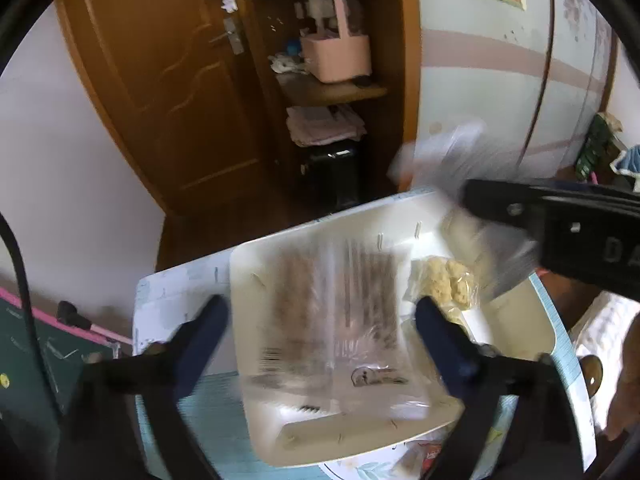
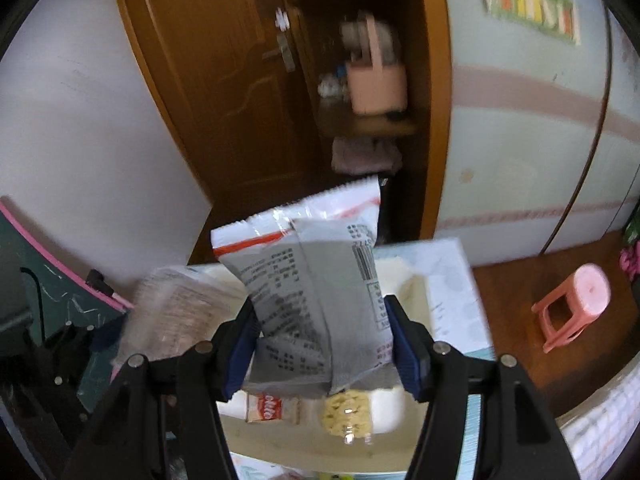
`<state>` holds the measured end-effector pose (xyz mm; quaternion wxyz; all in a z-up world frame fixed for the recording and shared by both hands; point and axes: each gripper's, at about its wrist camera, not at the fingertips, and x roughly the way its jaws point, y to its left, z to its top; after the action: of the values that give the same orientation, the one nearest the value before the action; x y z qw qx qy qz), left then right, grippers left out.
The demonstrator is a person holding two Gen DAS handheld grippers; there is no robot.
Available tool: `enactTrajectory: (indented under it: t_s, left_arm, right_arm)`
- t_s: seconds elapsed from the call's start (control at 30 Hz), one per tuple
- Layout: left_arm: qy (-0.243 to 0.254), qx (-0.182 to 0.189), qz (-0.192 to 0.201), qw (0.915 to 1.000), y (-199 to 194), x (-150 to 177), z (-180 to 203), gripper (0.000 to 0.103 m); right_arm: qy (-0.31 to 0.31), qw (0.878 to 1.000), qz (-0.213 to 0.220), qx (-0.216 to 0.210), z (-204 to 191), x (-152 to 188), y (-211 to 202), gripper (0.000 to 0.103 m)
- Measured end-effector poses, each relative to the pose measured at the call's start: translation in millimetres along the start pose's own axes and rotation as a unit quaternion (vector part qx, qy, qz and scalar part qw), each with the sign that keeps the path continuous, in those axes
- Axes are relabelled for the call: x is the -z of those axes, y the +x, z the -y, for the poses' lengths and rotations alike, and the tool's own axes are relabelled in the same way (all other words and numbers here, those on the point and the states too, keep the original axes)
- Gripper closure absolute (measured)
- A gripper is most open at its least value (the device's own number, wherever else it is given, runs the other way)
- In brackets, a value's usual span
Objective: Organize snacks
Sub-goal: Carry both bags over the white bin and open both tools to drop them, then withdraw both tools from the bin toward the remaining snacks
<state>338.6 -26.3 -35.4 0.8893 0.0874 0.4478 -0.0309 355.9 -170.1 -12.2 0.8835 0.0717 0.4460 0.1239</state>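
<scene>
Right gripper (image 2: 322,344) clamps a light, crinkly grey-and-white foil snack packet (image 2: 316,280) at its lower body; left gripper (image 1: 322,320) gapes wide over a clear, floppy packet of brown sticks (image 1: 332,320), best pinched at an edge seam.

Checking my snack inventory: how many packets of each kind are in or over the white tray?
Clear bag of brown sticks: 1
White-and-grey printed packet: 1
Bag of yellow puffed pieces: 1
Small packet with red lettering: 1
Total: 4
</scene>
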Motion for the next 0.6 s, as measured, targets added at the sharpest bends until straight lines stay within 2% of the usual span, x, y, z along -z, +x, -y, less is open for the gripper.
enactTrajectory:
  t_s: [0.07,0.13,0.17,0.4,0.6]
  left_arm:
    - [0.0,0.004,-0.01,0.9999,7,0,-1,0.004]
    - [-0.005,0.004,-0.018,0.9998,11,1,-2,0.004]
    - [-0.005,0.008,-0.017,0.9998,12,0,-3,0.004]
    - [-0.007,0.007,-0.002,1.0,-4,4,-5,0.004]
    - [0.006,0.0,0.007,1.0,-27,11,-5,0.004]
  right_arm:
    - [0.017,1.0,-0.009,-0.011,2,0,10,0.029]
    - [0.022,1.0,-0.006,-0.02,2,2,13,0.013]
    - [0.021,1.0,-0.004,-0.021,2,4,14,0.011]
    - [0.023,0.999,0.001,-0.023,3,5,5,0.01]
    - [0.029,0.999,0.009,-0.014,5,6,-17,0.01]
